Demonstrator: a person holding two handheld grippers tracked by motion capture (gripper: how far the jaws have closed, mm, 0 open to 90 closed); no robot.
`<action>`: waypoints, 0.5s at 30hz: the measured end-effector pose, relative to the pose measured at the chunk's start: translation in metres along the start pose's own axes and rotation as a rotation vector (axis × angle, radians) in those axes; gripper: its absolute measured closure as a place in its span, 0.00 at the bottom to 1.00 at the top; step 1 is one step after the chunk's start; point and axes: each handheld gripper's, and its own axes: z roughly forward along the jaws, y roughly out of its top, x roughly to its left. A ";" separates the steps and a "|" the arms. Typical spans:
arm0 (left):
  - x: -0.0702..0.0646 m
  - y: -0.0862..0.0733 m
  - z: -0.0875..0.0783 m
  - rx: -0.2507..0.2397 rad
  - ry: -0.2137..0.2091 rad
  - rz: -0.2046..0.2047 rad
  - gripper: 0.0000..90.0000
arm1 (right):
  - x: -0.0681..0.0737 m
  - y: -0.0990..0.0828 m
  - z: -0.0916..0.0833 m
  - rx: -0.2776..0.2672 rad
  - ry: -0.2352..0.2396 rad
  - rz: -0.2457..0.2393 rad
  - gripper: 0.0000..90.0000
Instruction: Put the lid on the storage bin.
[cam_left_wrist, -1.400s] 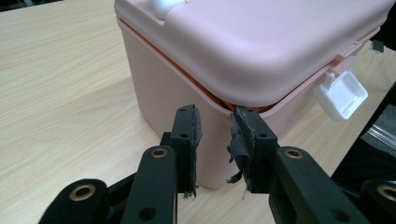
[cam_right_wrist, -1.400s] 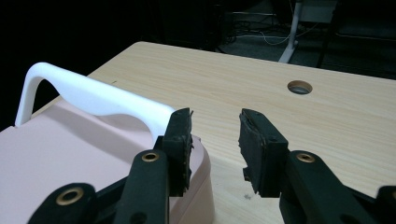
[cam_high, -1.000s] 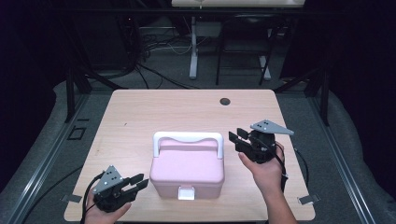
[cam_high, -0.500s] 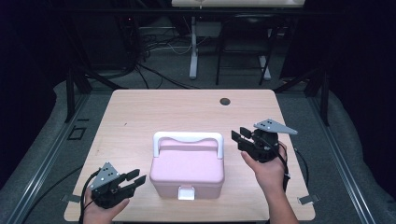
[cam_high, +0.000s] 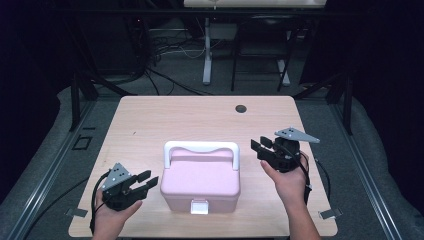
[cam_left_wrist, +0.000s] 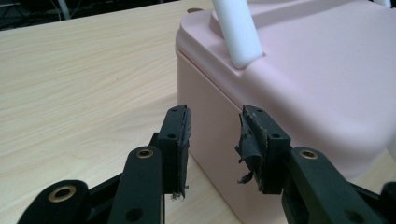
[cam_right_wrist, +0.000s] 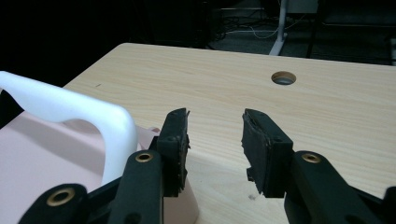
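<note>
Nearest the person's edge of the table (cam_high: 150, 115), the left gripper (cam_high: 141, 181) sits just beside the pink box (cam_high: 200, 182), at the box's near left corner, with its jaws pointing at the side wall. From the left gripper view, that gripper (cam_left_wrist: 214, 140) has its jaws parted with a clear gap between the worn black pads (cam_left_wrist: 180, 140); they have just been opening, nothing lies between them, and the box's corner (cam_left_wrist: 299, 93) stands just beyond the pads, not touching them as far as can be seen. The box is a pale pink, rounded-edged case with its lid down, a small white latch (cam_high: 199, 207) on the front face and a white bail handle (cam_high: 202, 148) standing upright over the lid's far part. To the right of the box, level with the handle's end and a little apart from it, the right gripper (cam_high: 261, 148) is held in the person's hand (cam_high: 287, 180), its jaws aimed towards the box. From the right gripper view, it (cam_right_wrist: 215, 140) has its jaws spread wide, having just been opening further, with bare tabletop between them and the white handle (cam_right_wrist: 70, 112) off to one side. Beyond the box, a round hole (cam_high: 241, 108) marks the table's far part.
</note>
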 end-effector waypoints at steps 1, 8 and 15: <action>0.000 0.000 0.000 0.000 0.000 0.000 0.69 | 0.000 0.000 0.000 0.000 0.000 0.000 0.67; 0.005 0.006 0.011 -0.007 0.010 -0.009 0.69 | -0.005 -0.003 0.003 0.002 -0.010 0.007 0.67; 0.013 0.009 0.021 -0.004 0.026 -0.020 0.68 | -0.009 -0.006 0.007 0.005 -0.018 0.013 0.66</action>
